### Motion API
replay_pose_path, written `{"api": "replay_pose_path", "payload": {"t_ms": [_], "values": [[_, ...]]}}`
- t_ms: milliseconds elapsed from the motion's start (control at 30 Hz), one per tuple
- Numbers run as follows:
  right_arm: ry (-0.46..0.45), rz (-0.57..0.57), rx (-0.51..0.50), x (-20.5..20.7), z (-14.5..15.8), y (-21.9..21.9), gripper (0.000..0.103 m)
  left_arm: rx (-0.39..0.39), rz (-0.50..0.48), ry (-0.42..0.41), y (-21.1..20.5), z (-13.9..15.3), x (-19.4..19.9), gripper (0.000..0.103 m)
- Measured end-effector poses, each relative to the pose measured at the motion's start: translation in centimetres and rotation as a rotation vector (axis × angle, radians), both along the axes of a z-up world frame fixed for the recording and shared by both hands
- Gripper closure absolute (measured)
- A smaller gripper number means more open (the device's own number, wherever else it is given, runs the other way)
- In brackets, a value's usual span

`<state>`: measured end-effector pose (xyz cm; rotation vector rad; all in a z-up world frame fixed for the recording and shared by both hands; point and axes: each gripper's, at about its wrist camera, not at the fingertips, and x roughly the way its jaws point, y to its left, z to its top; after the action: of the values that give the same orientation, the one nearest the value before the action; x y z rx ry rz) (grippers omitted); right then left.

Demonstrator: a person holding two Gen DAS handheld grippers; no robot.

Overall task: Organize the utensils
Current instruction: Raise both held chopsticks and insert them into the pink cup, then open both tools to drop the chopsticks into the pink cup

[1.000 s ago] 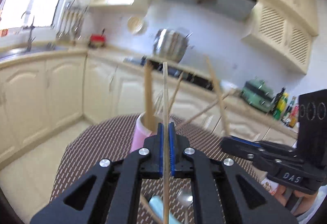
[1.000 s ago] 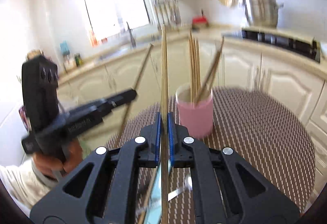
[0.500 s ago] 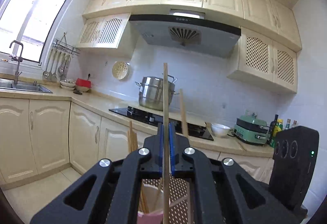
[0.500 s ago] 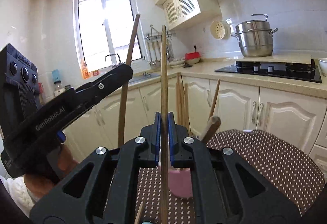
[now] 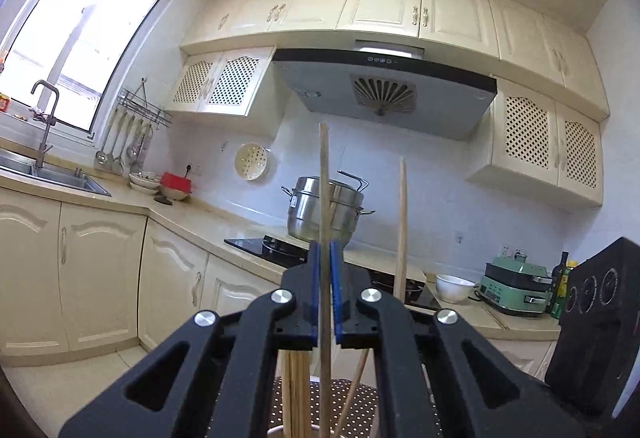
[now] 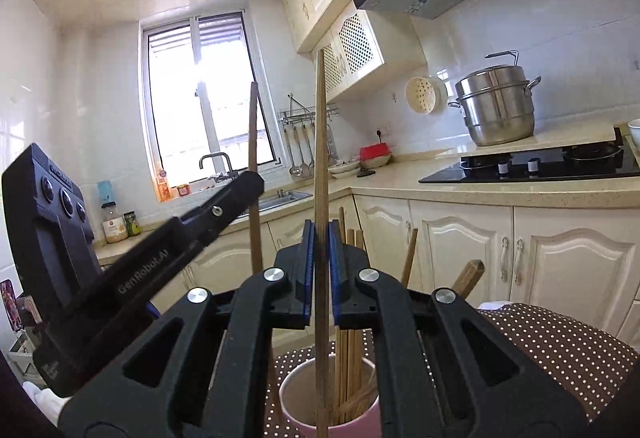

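With both chopsticks poised upright over the pink cup (image 6: 332, 402), this looks like the drop-in step: the right gripper (image 6: 319, 270) pinches a darker chopstick (image 6: 320, 158), the left gripper (image 5: 325, 290) a pale one (image 5: 324, 190). Next call: lower, then release among the sticks already standing inside.

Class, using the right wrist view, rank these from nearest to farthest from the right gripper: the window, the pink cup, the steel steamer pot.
1. Pink cup, just below the right gripper.
2. Steel steamer pot, right, on the counter.
3. Window, left, behind the sink.
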<state>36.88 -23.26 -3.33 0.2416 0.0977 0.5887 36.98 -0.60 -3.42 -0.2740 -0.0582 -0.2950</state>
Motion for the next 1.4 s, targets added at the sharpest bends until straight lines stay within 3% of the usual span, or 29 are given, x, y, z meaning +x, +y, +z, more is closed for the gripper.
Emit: {"api": "replay_pose_path", "payload": {"t_ms": [300, 633, 767, 1400], "values": [[-0.024, -0.027, 0.028, 0.6, -0.1, 0.0, 0.096, 0.009, 0.033, -0.037, 0.0, -0.6, 0.8, 0.098], [-0.002, -0.03, 0.0, 0.4, -1.3, 0.5, 0.096, 0.056, 0.028, 0.028, 0.2, -2.2, 1.2, 0.097], [0.007, -0.038, 0.0, 0.4, -1.4, 0.3, 0.096, 0.05, 0.033, 0.063, 0.9, -2.3, 1.3, 0.074], [0.043, -0.044, -0.055, -0.3, -1.5, 1.7, 0.095, 0.118, 0.105, 0.136, 3.1, -1.6, -0.5, 0.058]]}}
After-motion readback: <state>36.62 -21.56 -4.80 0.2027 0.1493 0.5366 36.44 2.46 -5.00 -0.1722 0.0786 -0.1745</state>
